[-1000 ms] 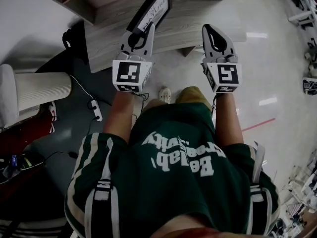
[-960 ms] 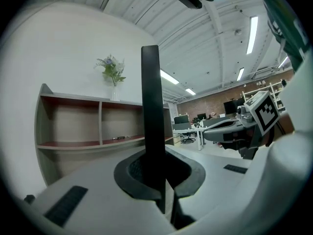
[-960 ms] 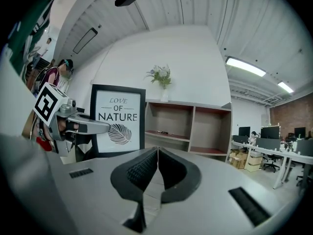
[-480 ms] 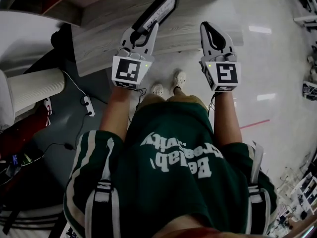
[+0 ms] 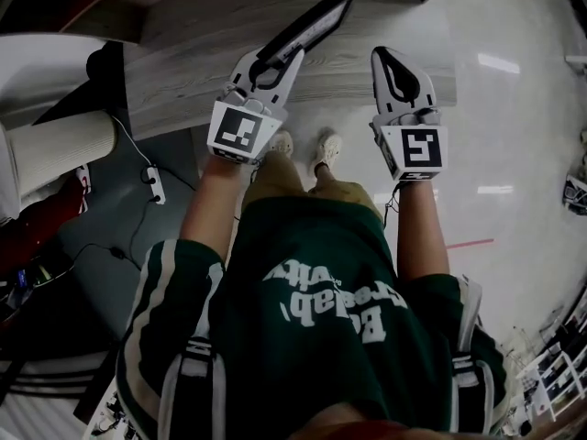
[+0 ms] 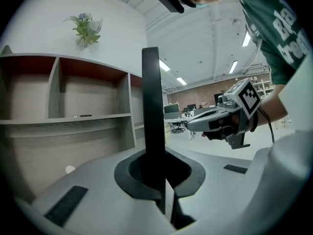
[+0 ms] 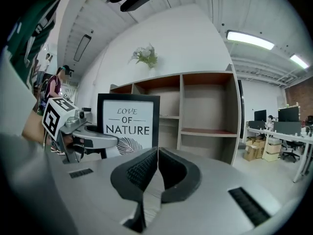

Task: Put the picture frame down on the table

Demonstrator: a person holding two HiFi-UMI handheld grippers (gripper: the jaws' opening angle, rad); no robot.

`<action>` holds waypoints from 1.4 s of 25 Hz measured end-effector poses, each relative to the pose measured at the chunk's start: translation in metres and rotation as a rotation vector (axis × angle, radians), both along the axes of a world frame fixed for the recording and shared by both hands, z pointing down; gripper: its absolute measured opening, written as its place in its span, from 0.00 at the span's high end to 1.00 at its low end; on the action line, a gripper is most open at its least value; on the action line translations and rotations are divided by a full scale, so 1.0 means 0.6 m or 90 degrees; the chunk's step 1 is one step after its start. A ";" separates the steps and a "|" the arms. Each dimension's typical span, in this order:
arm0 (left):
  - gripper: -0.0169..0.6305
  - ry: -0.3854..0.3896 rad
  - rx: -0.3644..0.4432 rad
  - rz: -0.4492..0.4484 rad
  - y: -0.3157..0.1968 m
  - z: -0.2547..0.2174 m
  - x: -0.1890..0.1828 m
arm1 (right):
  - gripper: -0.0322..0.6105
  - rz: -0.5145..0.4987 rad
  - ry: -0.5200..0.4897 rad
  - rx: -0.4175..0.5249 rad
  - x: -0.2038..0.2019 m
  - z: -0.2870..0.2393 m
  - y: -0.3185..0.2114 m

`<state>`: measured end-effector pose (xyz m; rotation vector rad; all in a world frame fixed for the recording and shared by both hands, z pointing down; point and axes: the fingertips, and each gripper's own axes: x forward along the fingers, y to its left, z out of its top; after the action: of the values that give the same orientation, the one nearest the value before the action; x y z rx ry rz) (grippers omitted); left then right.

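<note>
The picture frame [image 5: 310, 24] is black-edged and hangs tilted over the grey wooden table [image 5: 193, 71]. My left gripper [image 5: 267, 66] is shut on its lower edge. In the left gripper view the frame [image 6: 152, 111] stands edge-on as a dark bar between the jaws of the left gripper [image 6: 159, 174]. The right gripper view shows its front [image 7: 128, 126], printed "LOVE OF NATURE", with the left gripper [image 7: 93, 140] clamped at its left side. My right gripper [image 5: 395, 63] hovers beside it at the table's near edge, shut and empty, its pads [image 7: 146, 168] pressed together.
A wooden shelf unit [image 7: 205, 126] rises behind the table, with a small plant [image 7: 145, 55] on top. Left of the table stand a white ribbed cylinder [image 5: 55, 149] and a power strip [image 5: 151, 186] with cables on the floor. The person's shoes [image 5: 323, 147] stand by the table's edge.
The person has stepped closer to the table. The left gripper has carried the frame further over the tabletop, tilting it flatter. The right gripper has kept alongside, still shut.
</note>
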<state>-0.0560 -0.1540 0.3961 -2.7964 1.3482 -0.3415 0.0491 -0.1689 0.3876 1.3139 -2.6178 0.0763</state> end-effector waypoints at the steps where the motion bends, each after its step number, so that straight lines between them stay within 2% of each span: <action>1: 0.93 0.000 -0.002 0.004 0.001 -0.001 0.003 | 0.90 0.000 -0.001 0.000 0.003 -0.005 0.003; 4: 0.93 0.001 -0.002 0.015 0.003 -0.006 0.012 | 0.90 0.002 0.005 0.000 0.010 -0.018 0.011; 6: 0.93 0.018 0.002 0.031 -0.002 -0.008 0.021 | 0.90 0.003 0.012 0.002 0.010 -0.020 0.010; 10: 0.93 0.023 0.011 0.071 -0.049 0.031 0.039 | 0.90 0.003 0.023 0.004 0.015 0.020 -0.028; 13: 0.93 0.018 -0.014 0.113 -0.071 0.061 0.045 | 0.90 0.004 0.020 -0.009 0.013 0.052 -0.046; 16: 0.93 0.008 -0.028 0.150 -0.059 0.034 0.043 | 0.90 0.012 0.012 -0.014 0.012 0.018 -0.032; 18: 0.93 0.019 -0.042 0.172 -0.049 0.023 0.042 | 0.90 0.016 0.017 -0.021 0.016 -0.011 -0.021; 22: 0.93 -0.020 -0.072 0.256 -0.058 0.023 0.083 | 0.90 0.024 0.012 -0.031 0.045 -0.013 -0.022; 24: 0.93 -0.017 -0.081 0.285 -0.079 0.010 0.108 | 0.90 0.032 0.008 -0.031 0.059 -0.007 -0.032; 28: 0.93 -0.033 -0.080 0.337 -0.105 0.021 0.101 | 0.90 0.046 0.005 -0.043 0.049 -0.001 -0.055; 31: 0.93 -0.017 -0.072 0.348 -0.111 0.021 0.095 | 0.90 0.045 0.006 -0.045 0.037 0.001 -0.051; 35: 0.93 -0.025 -0.050 0.370 -0.113 0.041 0.097 | 0.90 0.044 0.012 -0.052 0.026 0.022 -0.033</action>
<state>0.0022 -0.2217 0.4205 -3.0486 0.4740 -0.4251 0.0649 -0.1888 0.4008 1.3707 -2.5260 0.1787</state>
